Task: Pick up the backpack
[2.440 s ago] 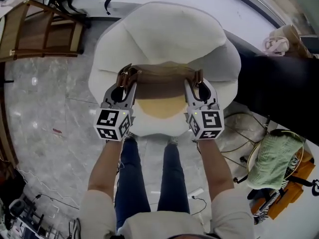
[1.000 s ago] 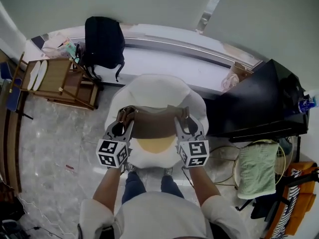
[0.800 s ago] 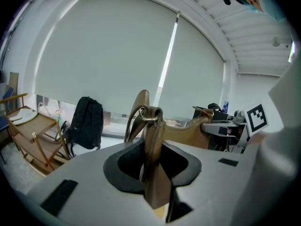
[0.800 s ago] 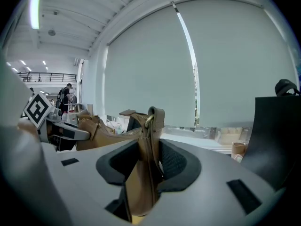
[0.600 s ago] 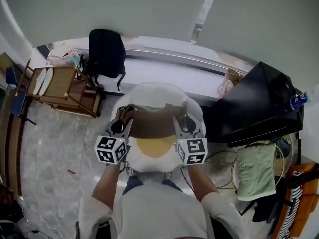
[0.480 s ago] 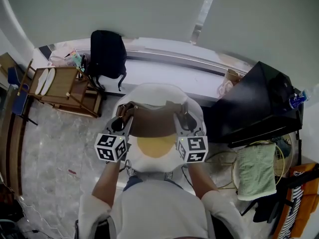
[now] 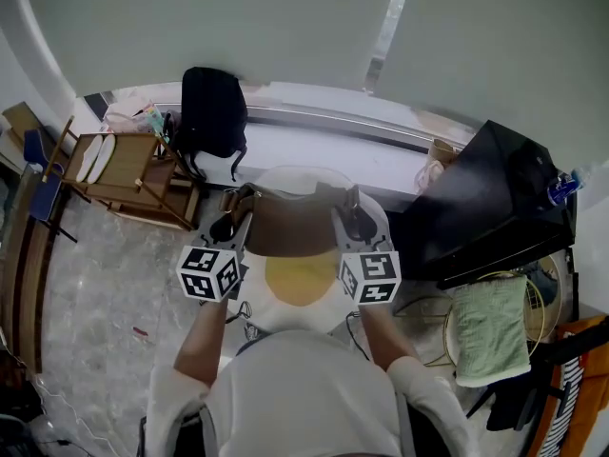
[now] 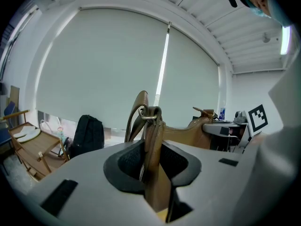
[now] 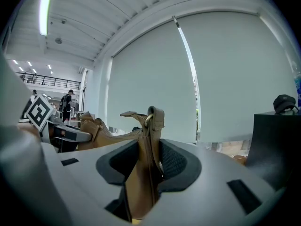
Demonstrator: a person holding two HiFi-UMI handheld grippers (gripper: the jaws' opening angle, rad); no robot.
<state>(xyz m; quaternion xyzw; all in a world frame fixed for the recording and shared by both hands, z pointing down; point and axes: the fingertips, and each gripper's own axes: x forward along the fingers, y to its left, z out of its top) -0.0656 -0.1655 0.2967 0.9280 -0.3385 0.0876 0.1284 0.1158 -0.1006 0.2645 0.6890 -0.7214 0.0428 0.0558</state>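
Note:
A tan leather backpack (image 7: 290,227) hangs stretched between my two grippers, above a white round seat (image 7: 297,175) with a yellow centre (image 7: 300,279). My left gripper (image 7: 228,223) is shut on the bag's left end, where a strap and metal ring (image 8: 149,113) stick up between the pads. On the bag's right end, the right gripper (image 7: 354,219) is shut just below a strap loop (image 9: 153,117). In the left gripper view the bag's body (image 8: 188,134) runs off to the right. A black backpack (image 7: 211,112) leans against the window ledge at the back left.
A wooden folding chair (image 7: 124,174) stands at the left, next to the black backpack. A black table (image 7: 490,198) is at the right, with a green towel (image 7: 490,327) on a stand in front of it. Cables lie on the marble floor by my feet.
Both grippers have risen together with the tan backpack held between them. The white seat now lies farther below. Neither grip has changed.

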